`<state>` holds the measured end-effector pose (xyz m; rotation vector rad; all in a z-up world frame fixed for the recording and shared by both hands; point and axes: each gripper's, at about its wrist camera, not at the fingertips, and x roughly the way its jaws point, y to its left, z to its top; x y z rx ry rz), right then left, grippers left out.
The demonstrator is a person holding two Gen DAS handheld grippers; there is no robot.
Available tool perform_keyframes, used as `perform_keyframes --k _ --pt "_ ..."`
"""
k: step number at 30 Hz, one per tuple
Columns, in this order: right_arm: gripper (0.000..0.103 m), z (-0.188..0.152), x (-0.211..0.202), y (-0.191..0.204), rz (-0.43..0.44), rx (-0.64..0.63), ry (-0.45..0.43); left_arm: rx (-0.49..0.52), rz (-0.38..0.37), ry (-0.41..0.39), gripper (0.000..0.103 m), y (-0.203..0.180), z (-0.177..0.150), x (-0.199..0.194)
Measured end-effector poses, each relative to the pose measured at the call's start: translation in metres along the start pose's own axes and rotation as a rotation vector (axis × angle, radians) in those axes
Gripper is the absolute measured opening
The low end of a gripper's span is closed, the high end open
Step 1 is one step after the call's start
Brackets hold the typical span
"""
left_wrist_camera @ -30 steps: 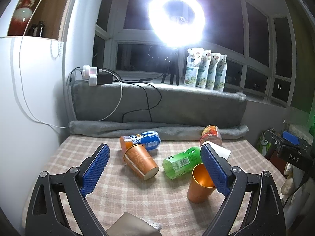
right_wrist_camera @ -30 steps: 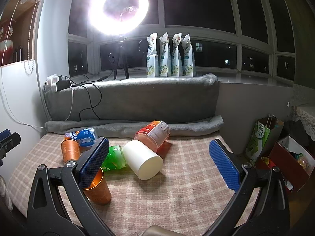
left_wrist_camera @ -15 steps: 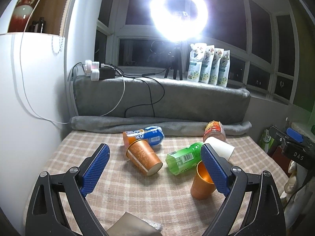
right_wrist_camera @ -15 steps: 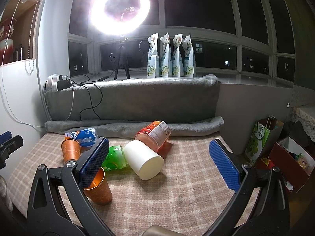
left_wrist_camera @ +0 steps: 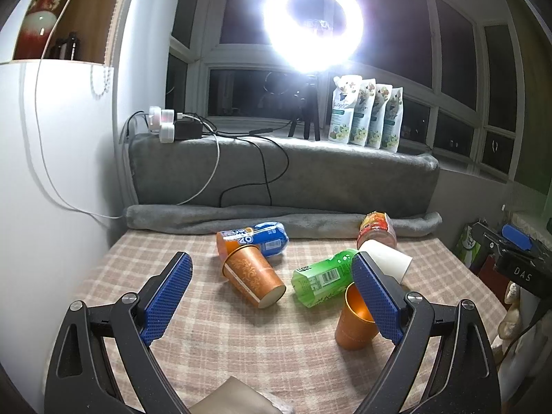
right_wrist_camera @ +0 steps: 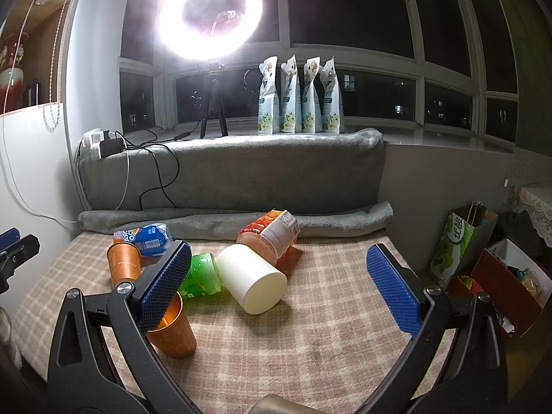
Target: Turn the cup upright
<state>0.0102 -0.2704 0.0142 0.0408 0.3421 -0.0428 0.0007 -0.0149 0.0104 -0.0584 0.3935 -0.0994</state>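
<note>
The left gripper [left_wrist_camera: 272,289] hangs over the checked tablecloth [left_wrist_camera: 241,348] with its blue pads spread wide and nothing between them; the right gripper [right_wrist_camera: 279,283] is likewise wide open and empty. The grey blanket [left_wrist_camera: 283,172] backs the table. Of the cups, the white cup [right_wrist_camera: 253,281] lies on its side between the right gripper's pads, its base toward the camera. A patterned orange cup [left_wrist_camera: 253,277] lies on its side between the left gripper's pads, just beyond their tips. A plain orange cup [left_wrist_camera: 353,322] stands upright, partly behind the left gripper's right pad. A green bottle [left_wrist_camera: 322,277], a blue bottle [left_wrist_camera: 265,238] and a red-labelled jar [right_wrist_camera: 272,236] lie nearby.
</note>
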Motion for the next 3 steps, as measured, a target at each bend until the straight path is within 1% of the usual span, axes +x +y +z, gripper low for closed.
perform_keyframes --k 3 --pt "0.103 -0.0009 0.0005 0.0007 0.002 0.002 0.002 0.004 0.006 -0.007 0.093 -0.0007 -0.0003 -0.0005"
